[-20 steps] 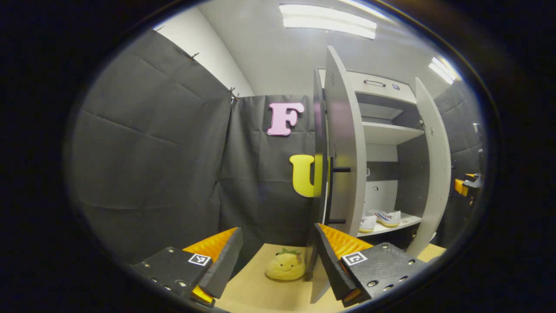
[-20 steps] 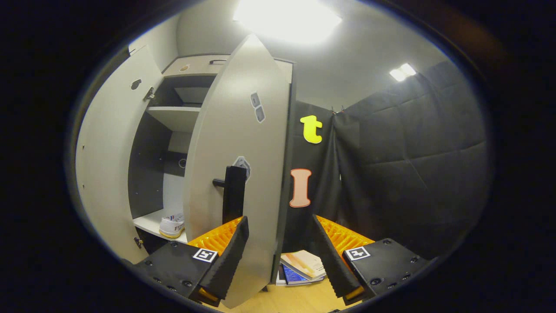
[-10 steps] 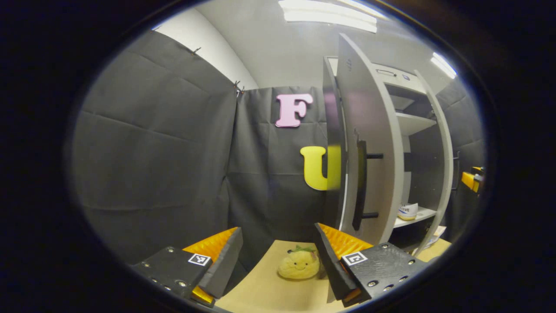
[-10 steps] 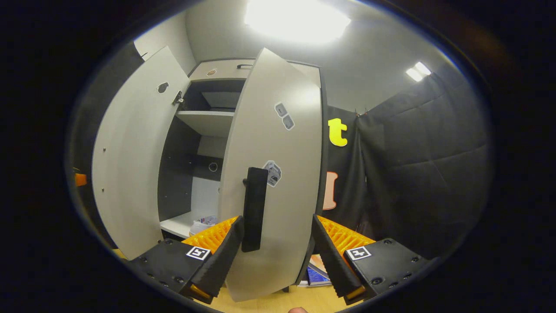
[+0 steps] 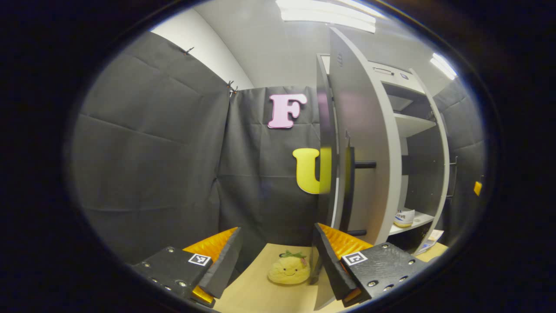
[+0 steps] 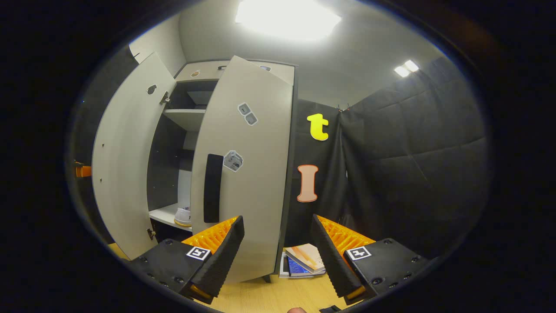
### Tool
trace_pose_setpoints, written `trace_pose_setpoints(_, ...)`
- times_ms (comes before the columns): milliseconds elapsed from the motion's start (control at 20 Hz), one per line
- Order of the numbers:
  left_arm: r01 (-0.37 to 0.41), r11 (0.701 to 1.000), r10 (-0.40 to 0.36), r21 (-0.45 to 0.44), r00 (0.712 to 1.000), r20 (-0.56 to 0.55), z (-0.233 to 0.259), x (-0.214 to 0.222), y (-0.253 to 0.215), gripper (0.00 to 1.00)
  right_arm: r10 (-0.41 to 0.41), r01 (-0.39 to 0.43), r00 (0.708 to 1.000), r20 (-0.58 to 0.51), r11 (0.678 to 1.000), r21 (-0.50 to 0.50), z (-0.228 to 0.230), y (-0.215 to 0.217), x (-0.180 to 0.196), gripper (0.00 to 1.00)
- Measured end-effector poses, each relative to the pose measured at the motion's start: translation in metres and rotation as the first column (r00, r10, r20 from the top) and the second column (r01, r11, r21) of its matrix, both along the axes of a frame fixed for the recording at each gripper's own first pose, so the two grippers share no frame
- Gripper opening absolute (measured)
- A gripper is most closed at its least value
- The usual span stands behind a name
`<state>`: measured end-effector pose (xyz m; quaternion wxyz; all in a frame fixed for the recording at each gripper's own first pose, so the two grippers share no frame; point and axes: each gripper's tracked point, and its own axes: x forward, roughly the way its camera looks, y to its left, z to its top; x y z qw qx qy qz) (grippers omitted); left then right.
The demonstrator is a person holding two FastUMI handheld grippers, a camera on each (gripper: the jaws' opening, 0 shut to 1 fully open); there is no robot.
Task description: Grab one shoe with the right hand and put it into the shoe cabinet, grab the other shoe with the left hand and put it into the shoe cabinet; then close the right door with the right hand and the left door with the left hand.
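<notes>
The grey shoe cabinet (image 6: 278,71) stands with both doors part-way swung in. The right door (image 6: 256,174), with its black handle (image 6: 213,188), faces me just beyond my open right gripper (image 6: 278,256), which touches nothing. The left door (image 5: 369,143) with its black handle (image 5: 347,187) stands edge-on just past the right finger of my open left gripper (image 5: 278,261). Through the gap a white shoe (image 5: 404,217) (image 6: 182,216) rests on the lower shelf (image 6: 163,214). The second shoe is hidden behind the doors.
A yellow plush toy (image 5: 289,269) sits on the wooden floor (image 5: 256,295) left of the cabinet. A stack of books (image 6: 304,261) lies on the floor at the cabinet's right. An upper shelf (image 5: 412,124) is bare. Black cloth walls close in both sides.
The right door has swung further toward shut, and its handle has left the space between my right fingers. The left door has also swung inward, narrowing the gap over the shoes.
</notes>
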<state>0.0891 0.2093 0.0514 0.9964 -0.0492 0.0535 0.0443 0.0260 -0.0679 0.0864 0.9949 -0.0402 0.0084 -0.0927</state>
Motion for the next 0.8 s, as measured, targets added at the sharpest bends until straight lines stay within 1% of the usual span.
trace_pose_setpoints(50, 0.007, 1.000, -0.007, -0.006, 1.000, -0.002, 0.002, 0.000, -0.008, 0.91, -0.004, 0.004, 1.000, -0.010, 1.000, 0.007, -0.005, -0.007, -0.003, 0.98)
trace_pose_setpoints(150, -0.022, 0.999, 0.022, 0.033, 1.000, 0.002, 0.004, 0.002, -0.008, 0.91, -0.014, 0.014, 1.000, -0.029, 0.999, 0.030, -0.015, -0.020, -0.006, 0.98)
trace_pose_setpoints(300, -0.029, 0.998, 0.028, 0.056, 0.999, 0.020, 0.017, 0.002, -0.012, 0.91, -0.002, 0.007, 0.999, -0.048, 0.996, 0.088, -0.027, -0.030, -0.006, 0.98)
trace_pose_setpoints(350, -0.035, 0.998, 0.033, 0.061, 0.999, 0.027, 0.022, 0.003, -0.012, 0.91, -0.002, 0.007, 0.999, -0.054, 0.996, 0.094, -0.031, -0.034, -0.005, 0.96)
trace_pose_setpoints(450, -0.050, 0.996, 0.048, 0.078, 0.998, 0.028, 0.026, 0.003, -0.014, 0.92, -0.001, 0.007, 0.998, -0.058, 0.996, 0.094, -0.036, -0.041, -0.005, 0.98)
trace_pose_setpoints(500, -0.061, 0.994, 0.059, 0.086, 0.998, 0.027, 0.027, 0.001, -0.016, 0.90, -0.002, 0.007, 0.998, -0.058, 0.996, 0.094, -0.037, -0.044, -0.005, 0.98)
trace_pose_setpoints(600, -0.081, 0.993, 0.079, 0.087, 0.997, 0.026, 0.027, 0.001, -0.017, 0.91, 0.003, 0.003, 0.998, -0.064, 0.995, 0.102, -0.039, -0.050, -0.002, 0.96)
trace_pose_setpoints(650, -0.086, 0.993, 0.085, 0.080, 0.996, 0.023, 0.026, 0.000, -0.019, 0.90, 0.007, 0.000, 0.998, -0.063, 0.994, 0.108, -0.039, -0.053, 0.000, 0.98)
trace_pose_setpoints(800, -0.090, 0.994, 0.089, 0.059, 0.996, 0.027, 0.025, -0.001, -0.023, 0.91, 0.024, -0.017, 0.998, -0.058, 0.993, 0.118, -0.038, -0.058, 0.006, 0.98)
